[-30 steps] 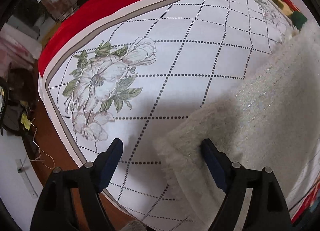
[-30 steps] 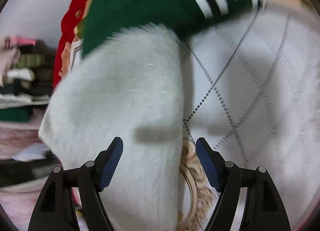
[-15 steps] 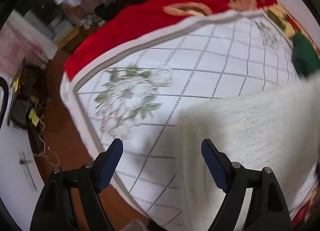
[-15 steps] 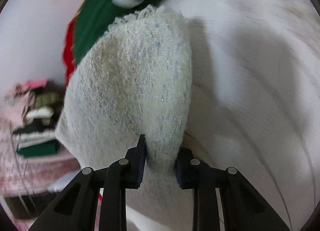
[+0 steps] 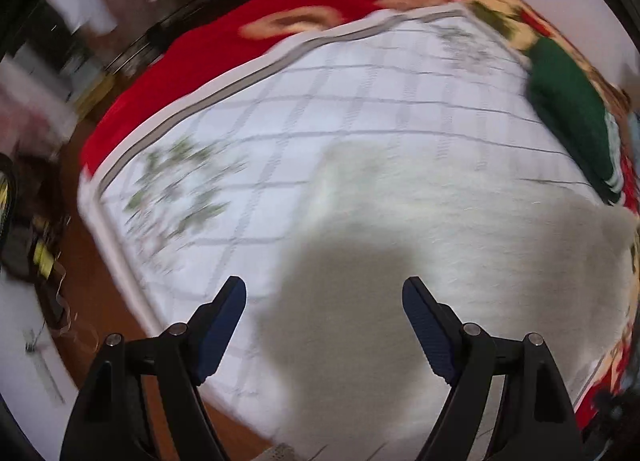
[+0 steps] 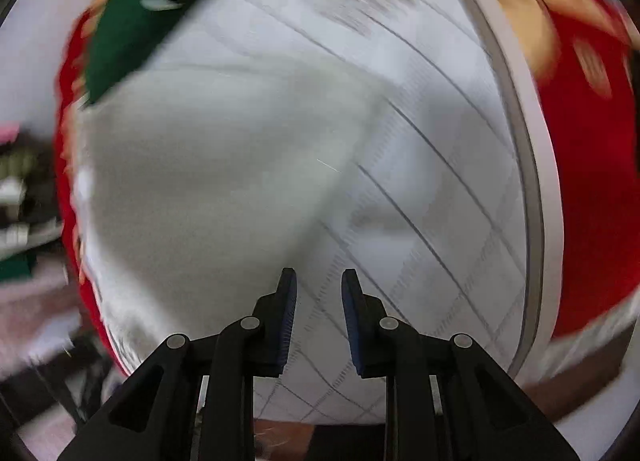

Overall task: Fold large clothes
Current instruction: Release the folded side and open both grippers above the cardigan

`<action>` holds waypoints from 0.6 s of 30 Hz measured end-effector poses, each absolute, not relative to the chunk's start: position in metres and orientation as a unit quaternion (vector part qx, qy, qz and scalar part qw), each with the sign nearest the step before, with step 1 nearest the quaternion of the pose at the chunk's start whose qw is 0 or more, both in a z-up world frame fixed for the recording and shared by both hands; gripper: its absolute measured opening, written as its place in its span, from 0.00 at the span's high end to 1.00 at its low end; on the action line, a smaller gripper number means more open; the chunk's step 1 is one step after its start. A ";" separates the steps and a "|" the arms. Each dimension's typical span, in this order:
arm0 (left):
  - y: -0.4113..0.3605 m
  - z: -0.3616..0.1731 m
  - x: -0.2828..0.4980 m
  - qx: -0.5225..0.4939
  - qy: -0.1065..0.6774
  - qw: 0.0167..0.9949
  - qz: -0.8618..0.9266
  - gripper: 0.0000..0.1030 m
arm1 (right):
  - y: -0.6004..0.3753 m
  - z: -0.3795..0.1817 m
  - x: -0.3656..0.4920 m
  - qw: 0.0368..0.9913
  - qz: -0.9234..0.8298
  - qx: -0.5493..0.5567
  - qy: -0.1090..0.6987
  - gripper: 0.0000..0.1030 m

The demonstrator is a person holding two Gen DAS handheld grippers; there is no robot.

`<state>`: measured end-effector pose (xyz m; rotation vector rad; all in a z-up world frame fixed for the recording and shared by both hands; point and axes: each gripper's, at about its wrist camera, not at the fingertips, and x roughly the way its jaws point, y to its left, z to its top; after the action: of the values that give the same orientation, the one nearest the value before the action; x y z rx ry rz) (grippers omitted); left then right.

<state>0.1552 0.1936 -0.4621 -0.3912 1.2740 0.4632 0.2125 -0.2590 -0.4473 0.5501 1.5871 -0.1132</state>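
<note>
A fluffy white sweater (image 5: 420, 245) lies on the bed's white quilted cover (image 5: 360, 93) with a dotted diamond grid. It also shows in the right wrist view (image 6: 208, 181), at the left. My left gripper (image 5: 324, 301) is open and empty, raised above the sweater's near edge. My right gripper (image 6: 319, 285) has its jaws a narrow gap apart with nothing between them, above the bare cover just right of the sweater. Both views are blurred by motion.
A folded green garment with white stripes (image 5: 572, 117) lies beyond the sweater, also in the right wrist view (image 6: 136, 33). A red floral blanket (image 5: 224, 37) hangs around the cover. Brown floor and clutter (image 5: 36, 245) lie left of the bed; stacked clothes (image 6: 16, 197) at the side.
My right gripper closed on the sweater's edge half a second ago, then let it go and pulled back. My left gripper lifted away, staying open. The sweater now lies flatter.
</note>
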 end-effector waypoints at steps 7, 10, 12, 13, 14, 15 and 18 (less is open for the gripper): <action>0.161 -0.507 0.220 -0.105 0.589 0.774 0.207 0.22 | -0.108 -0.468 0.356 0.684 0.116 0.108 0.713 0.76; 0.165 -0.549 0.222 -0.088 0.618 0.754 0.205 0.21 | -0.081 -0.516 0.404 0.669 0.105 0.070 0.732 0.76; 0.170 -0.553 0.215 -0.101 0.612 0.760 0.195 0.21 | -0.068 -0.553 0.432 0.658 0.095 0.042 0.746 0.78; 0.170 -0.550 0.213 -0.098 0.613 0.760 0.195 0.21 | -0.068 -0.558 0.438 0.655 0.089 0.050 0.749 0.78; 0.172 -0.545 0.209 -0.099 0.616 0.756 0.198 0.21 | -0.070 -0.557 0.436 0.651 0.088 0.049 0.752 0.78; 0.176 -0.535 0.200 -0.112 0.616 0.753 0.203 0.21 | -0.069 -0.551 0.438 0.644 0.094 0.045 0.758 0.77; 0.196 -0.499 0.152 -0.194 0.600 0.742 0.225 0.21 | -0.090 -0.513 0.435 0.644 0.141 0.072 0.749 0.71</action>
<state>0.1522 0.1956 -0.4991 -0.4259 1.3156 0.4942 0.4346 -0.0902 -0.5131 0.1643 1.7051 0.3206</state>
